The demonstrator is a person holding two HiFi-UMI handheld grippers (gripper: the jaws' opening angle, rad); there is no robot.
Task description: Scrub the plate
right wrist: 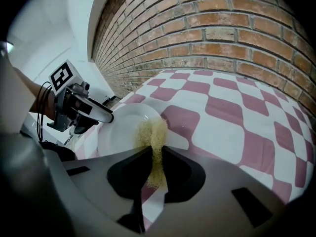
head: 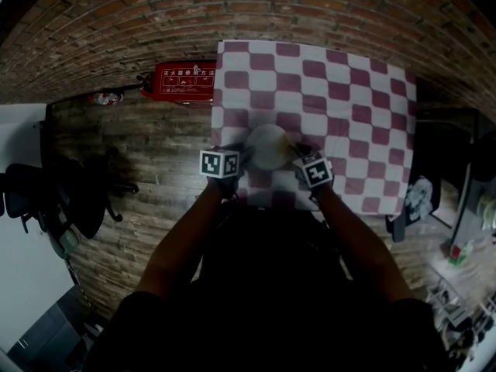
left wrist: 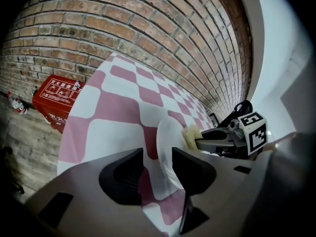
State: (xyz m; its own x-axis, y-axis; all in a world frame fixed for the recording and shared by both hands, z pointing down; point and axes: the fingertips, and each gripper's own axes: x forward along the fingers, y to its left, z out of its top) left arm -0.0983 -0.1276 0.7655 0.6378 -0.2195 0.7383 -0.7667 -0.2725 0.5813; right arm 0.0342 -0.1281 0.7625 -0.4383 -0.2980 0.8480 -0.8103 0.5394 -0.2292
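Note:
A white plate (head: 267, 146) is held tilted above the pink-and-white checked tablecloth (head: 349, 107). My left gripper (head: 245, 158) is shut on the plate's left rim; in the left gripper view the plate (left wrist: 167, 137) runs edge-on between the jaws of that gripper (left wrist: 158, 169). My right gripper (head: 297, 155) is shut on a yellow sponge (right wrist: 154, 137), which rests against the plate's face (right wrist: 121, 130). The sponge (left wrist: 190, 136) also shows at the plate's far side, in front of the right gripper (left wrist: 200, 142). In the right gripper view, the left gripper (right wrist: 106, 117) reaches the plate's rim.
A red box (head: 184, 81) stands on the wooden floor left of the table, against the brick wall (head: 232, 6). Dark office chairs (head: 70, 200) are at far left. Clutter (head: 457, 254) lies on the floor at the right.

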